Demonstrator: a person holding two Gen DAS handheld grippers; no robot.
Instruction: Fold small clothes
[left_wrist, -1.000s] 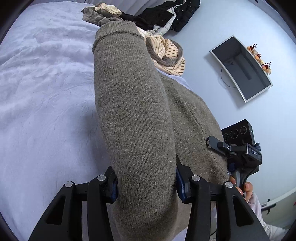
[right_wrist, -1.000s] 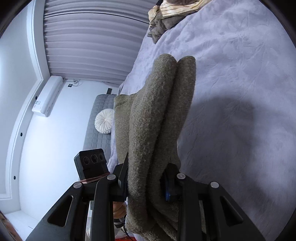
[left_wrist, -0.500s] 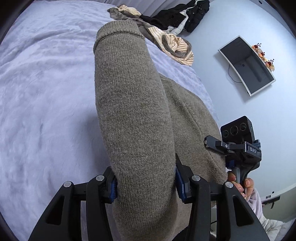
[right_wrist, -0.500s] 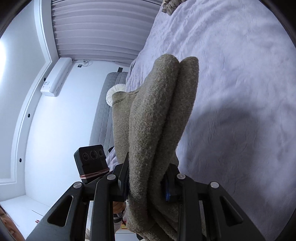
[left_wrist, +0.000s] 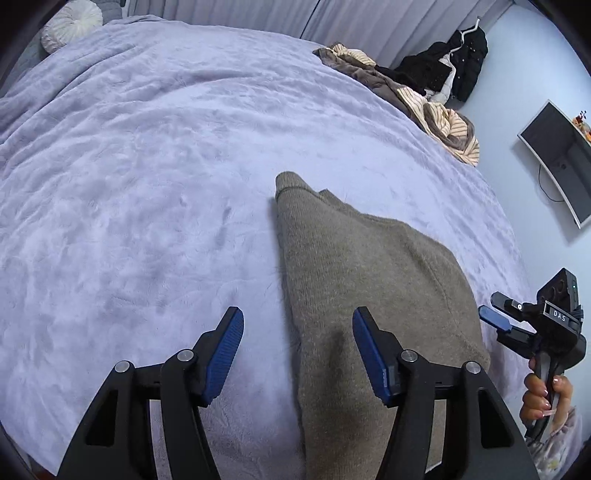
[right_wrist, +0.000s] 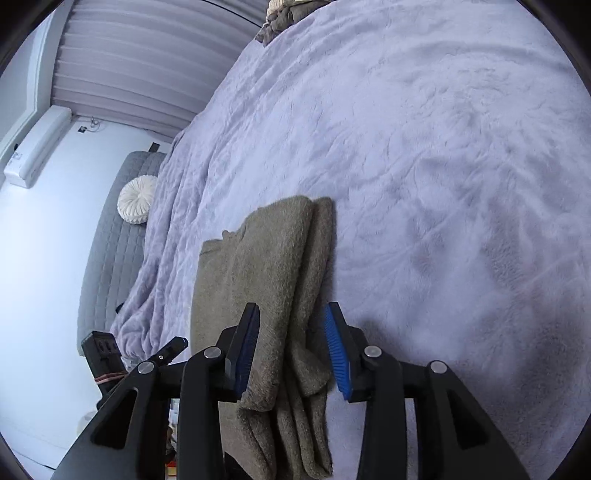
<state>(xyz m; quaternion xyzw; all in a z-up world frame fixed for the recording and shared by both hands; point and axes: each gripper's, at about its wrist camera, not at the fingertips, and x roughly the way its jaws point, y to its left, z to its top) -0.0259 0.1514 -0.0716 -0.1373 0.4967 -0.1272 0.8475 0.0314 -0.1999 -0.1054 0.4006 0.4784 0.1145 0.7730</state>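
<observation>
My pads (left_wrist: 225, 354) are blue on black fingers. The sweater (left_wrist: 362, 266) is plain olive-brown, the blanket (left_wrist: 147, 166) pale lilac. At upper right of the frame, cream clothes (left_wrist: 447, 125) with stripes, maybe brown.

We angle both grippers downward, the left gripper (left_wrist: 297, 350) and right gripper (right_wrist: 291, 347), jaws opening, blue pads clear of any grip. Our hand (left_wrist: 543, 395) clasps the right handle.

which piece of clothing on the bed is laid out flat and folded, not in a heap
The olive-grey sweater lying between the tools. It lies smoothed on the lilac blanket, while the striped top and black jacket sit crumpled at the far edge.
</observation>
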